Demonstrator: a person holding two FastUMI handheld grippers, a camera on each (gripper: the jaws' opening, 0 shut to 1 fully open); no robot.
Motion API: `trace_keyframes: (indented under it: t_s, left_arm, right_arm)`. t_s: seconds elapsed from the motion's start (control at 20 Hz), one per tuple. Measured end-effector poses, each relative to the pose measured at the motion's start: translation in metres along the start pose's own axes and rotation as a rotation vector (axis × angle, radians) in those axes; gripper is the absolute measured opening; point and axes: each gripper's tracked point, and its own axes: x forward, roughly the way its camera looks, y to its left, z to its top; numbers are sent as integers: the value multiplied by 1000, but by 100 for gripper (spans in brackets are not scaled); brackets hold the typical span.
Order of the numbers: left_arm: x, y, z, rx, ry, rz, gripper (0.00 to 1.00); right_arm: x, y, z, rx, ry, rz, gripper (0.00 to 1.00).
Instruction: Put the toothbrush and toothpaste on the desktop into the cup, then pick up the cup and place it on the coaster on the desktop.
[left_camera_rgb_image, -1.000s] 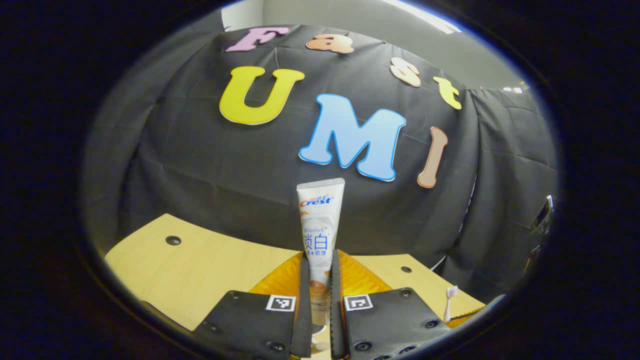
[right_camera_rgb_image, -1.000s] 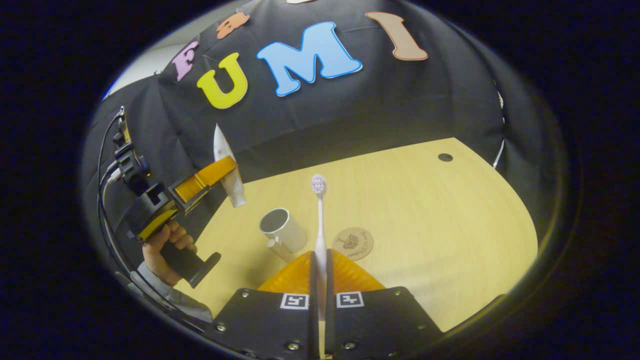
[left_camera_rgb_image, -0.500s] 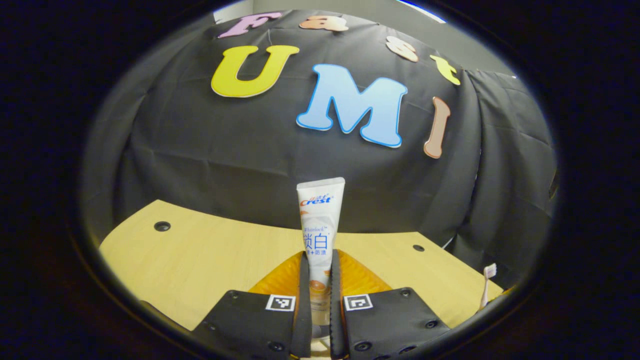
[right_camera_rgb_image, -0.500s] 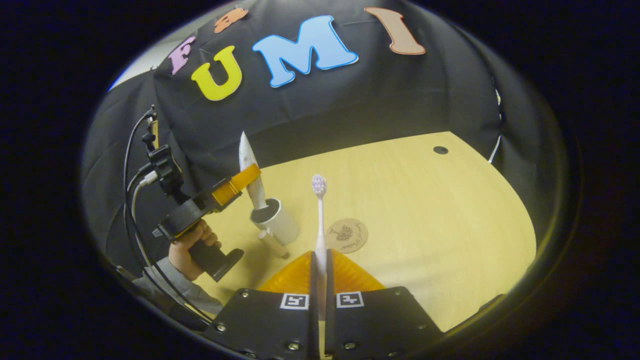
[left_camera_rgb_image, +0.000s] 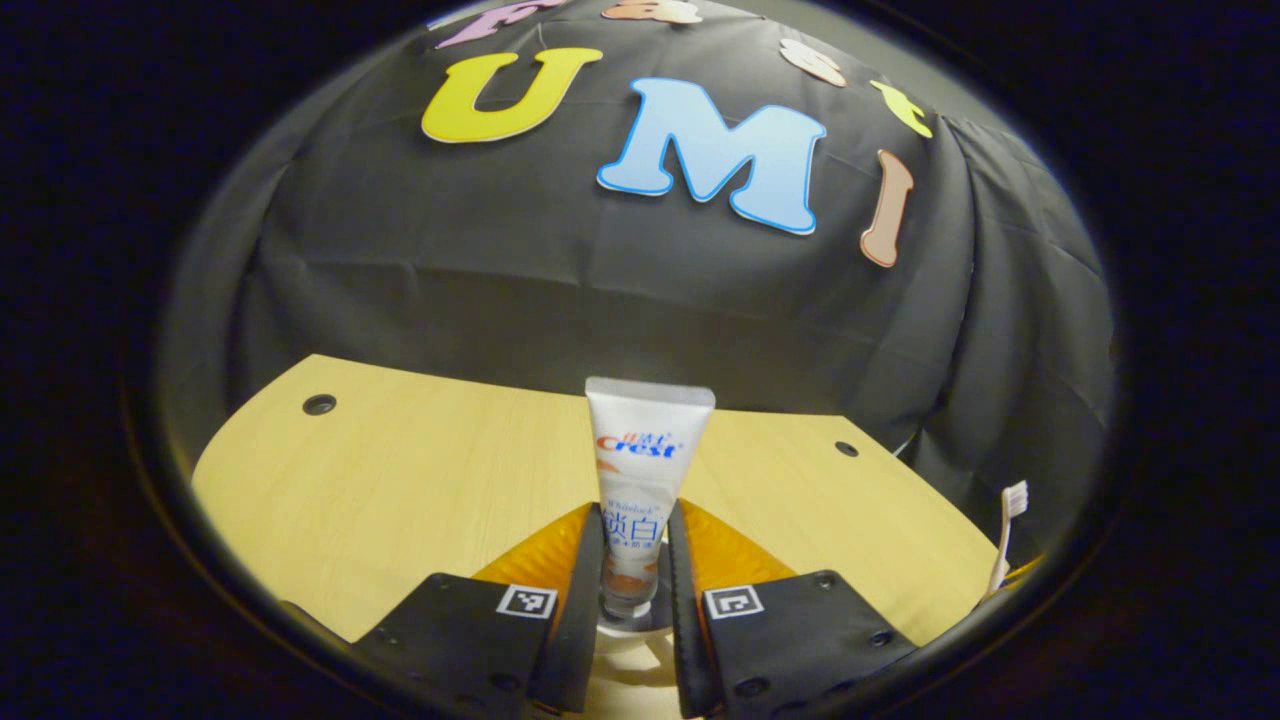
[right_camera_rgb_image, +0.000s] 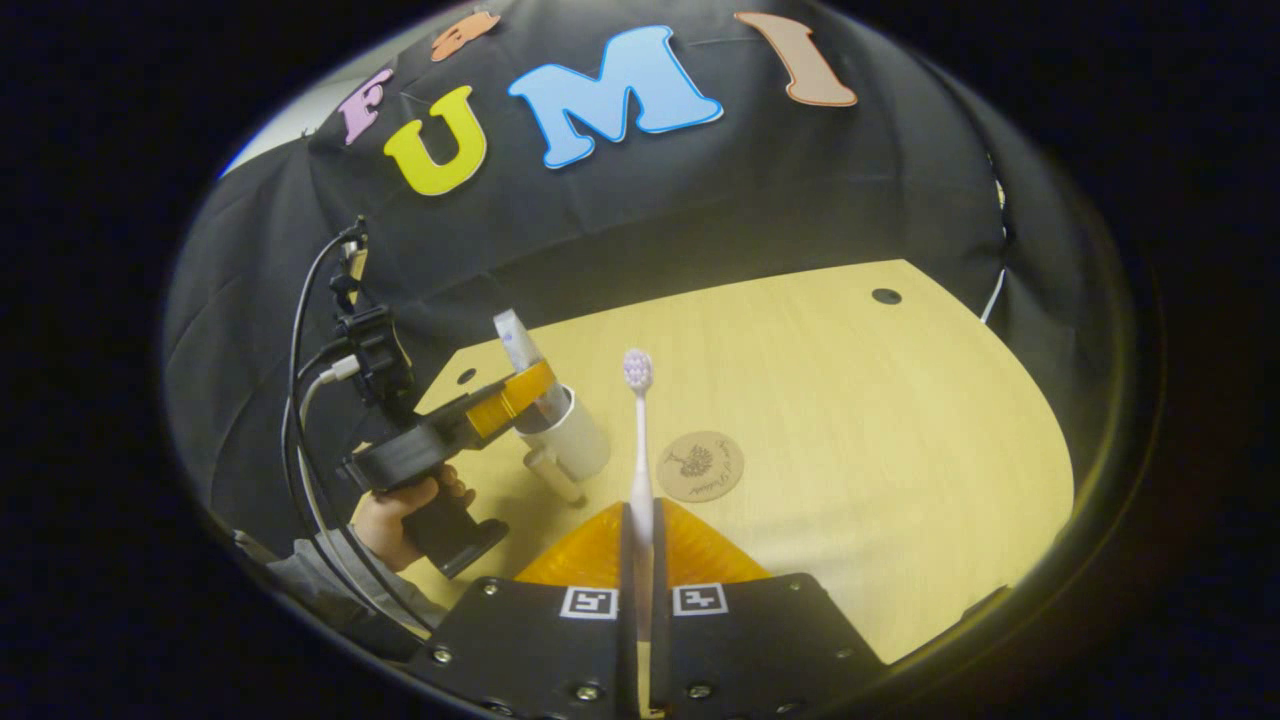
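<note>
While the toothpaste (right_camera_rgb_image: 520, 352) sits cap-down in the cup (right_camera_rgb_image: 568, 440), left gripper (left_camera_rgb_image: 628, 590) fingers have parted off it, so approx half done. Right gripper (right_camera_rgb_image: 640, 560) clamps the toothbrush (right_camera_rgb_image: 639, 455) upright, near the coaster (right_camera_rgb_image: 703, 466); brush drop + cup move left.

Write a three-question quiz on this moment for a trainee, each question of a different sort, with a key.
1. True or false: the toothbrush already stands in the cup.
2. Multiple choice: the toothpaste is a) lying on the desktop, b) with its lower end in the cup, between the left gripper's jaws, c) on the coaster.
3. Fill in: the coaster lies bare on the desktop, apart from the ____.

Key: 1 false, the right gripper holds it upright, its jaws shut on the handle. 2 b. 3 cup.
</note>
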Motion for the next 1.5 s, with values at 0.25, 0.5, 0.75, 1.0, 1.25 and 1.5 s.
trace_keyframes:
  t_s: [0.25,0.5,0.75,1.0,1.25,1.5]
  left_arm:
    - [-4,0,7,-6,-28,-4,84]
    - [-17,2,7,-33,-27,10,93]
    - [-36,10,-2,-31,16,47,93]
    - [-56,4,-19,-79,91,32,93]
    - [-69,-3,-34,-134,154,16,91]
    - [-77,-1,-45,-150,201,27,94]
  right_arm:
    - [-1,2,6,-33,-35,28,6]
    - [-1,6,14,-107,-90,88,6]
    - [2,18,27,-167,-160,191,6]
    - [43,48,57,-207,-217,261,6]
    - [74,70,78,-214,-291,286,5]
    - [102,73,88,-266,-340,224,5]
